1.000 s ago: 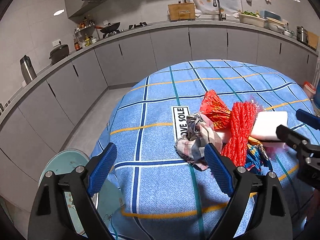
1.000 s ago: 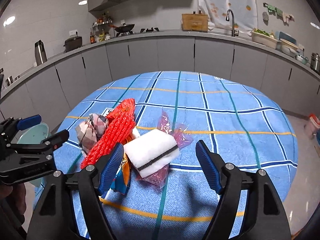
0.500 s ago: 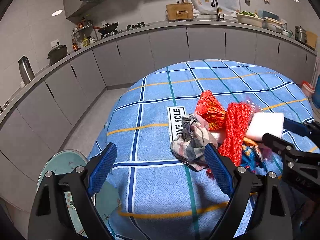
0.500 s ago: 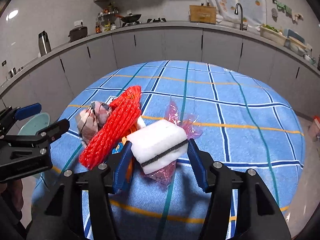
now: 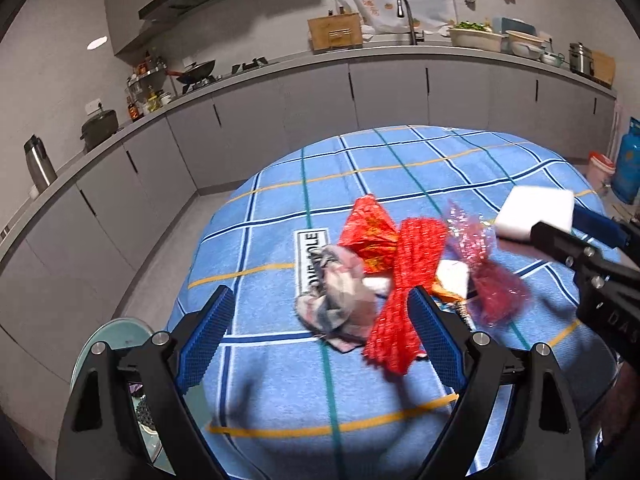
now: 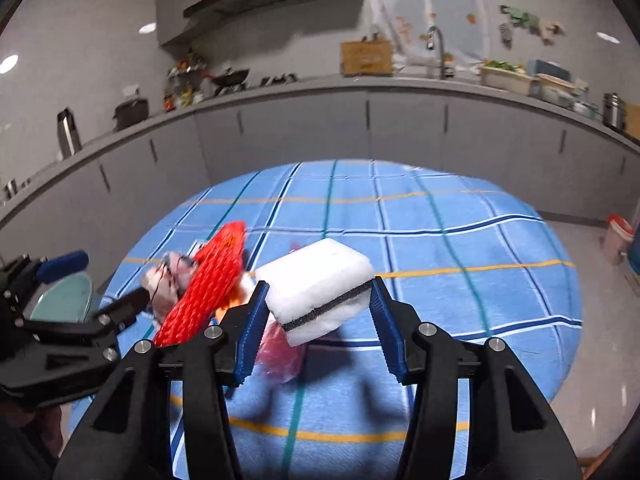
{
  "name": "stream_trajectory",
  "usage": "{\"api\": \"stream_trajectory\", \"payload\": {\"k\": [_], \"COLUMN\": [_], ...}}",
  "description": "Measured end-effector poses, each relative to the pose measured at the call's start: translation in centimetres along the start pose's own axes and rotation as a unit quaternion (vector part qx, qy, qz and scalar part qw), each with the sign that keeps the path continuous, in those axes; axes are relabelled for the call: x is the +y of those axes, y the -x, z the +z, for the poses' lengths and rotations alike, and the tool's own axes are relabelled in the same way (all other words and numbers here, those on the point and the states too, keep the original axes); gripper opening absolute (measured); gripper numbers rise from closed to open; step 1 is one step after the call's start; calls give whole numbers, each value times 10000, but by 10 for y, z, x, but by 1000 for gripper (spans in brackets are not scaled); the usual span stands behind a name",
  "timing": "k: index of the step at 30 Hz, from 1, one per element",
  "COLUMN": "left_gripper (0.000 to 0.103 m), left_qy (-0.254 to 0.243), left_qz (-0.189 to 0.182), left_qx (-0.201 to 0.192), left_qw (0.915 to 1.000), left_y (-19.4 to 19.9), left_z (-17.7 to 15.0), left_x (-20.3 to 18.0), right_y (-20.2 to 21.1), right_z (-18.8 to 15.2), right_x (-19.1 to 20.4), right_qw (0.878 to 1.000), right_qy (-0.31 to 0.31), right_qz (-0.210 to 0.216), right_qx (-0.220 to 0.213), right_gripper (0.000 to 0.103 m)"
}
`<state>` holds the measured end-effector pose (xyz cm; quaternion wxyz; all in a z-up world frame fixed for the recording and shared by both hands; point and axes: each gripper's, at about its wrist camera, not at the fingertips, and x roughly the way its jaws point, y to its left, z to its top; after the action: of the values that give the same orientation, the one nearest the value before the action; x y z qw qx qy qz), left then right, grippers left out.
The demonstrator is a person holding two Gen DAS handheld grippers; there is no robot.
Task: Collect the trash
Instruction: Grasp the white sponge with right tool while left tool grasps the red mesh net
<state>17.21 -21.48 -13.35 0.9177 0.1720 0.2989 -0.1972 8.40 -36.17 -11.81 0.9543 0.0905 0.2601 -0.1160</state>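
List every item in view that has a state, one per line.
Right claw: just closed on the sponge, lifted off the table.
Left claw: open, empty.
Red net: lying on the table.
Rag: crumpled beside the net.
Pink wrapper: lying crumpled.

Both wrist views angle down, close over the same table [image 5: 280, 360], facing the counter [image 6: 360, 84].

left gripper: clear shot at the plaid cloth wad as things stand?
Probably yes. The left gripper is open, and the plaid cloth wad lies just ahead with nothing on it. The red mesh net lies against its right side, so the right finger might catch it.
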Motion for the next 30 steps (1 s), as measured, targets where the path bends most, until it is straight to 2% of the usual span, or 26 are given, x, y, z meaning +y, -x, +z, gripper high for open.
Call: {"api": "stream_trajectory", "payload": {"k": [2, 8, 11, 13, 16, 18, 21, 24, 30], "left_gripper": [77, 76, 67, 66, 56, 34, 21, 16, 15], "left_qy": [-65, -227, -330, -351, -309, -263, -267, -269, -135], "left_qz": [-56, -213, -336, -352, -406, -512, -705, -759, -723], "left_qx": [20, 10, 111, 203, 306, 373, 462, 433, 120], "left_qw": [10000, 9995, 9988, 9986, 9982, 9976, 9961, 9958, 9972], "left_y": [-1, -7, -16, -24, -32, -36, -39, -35, -9], "left_z": [3, 11, 12, 12, 12, 12, 12, 12, 17], "left_x": [-7, -29, -41, -47, -47, -45, -46, -46, -34], "right_y": [4, 5, 7, 7, 6, 6, 5, 5, 13], "right_z": [0, -3, -5, -6, -7, -8, -10, -10, -8], "right_x": [-5, -19, -24, -27, -26, -27, -28, -27, -22], "right_qw": [9999, 9995, 9993, 9992, 9993, 9994, 9993, 9993, 9992], "right_qy": [-73, -235, -305, -344, -335, -336, -349, -354, -311], "right_qz": [-111, -190, -183, -162, -127, -97, -86, -92, -136], "right_qx": [-83, -78, -83, -82, -72, -71, -64, -66, -196], "right_gripper": [51, 51, 51, 51, 51, 51, 51, 51, 51]}}
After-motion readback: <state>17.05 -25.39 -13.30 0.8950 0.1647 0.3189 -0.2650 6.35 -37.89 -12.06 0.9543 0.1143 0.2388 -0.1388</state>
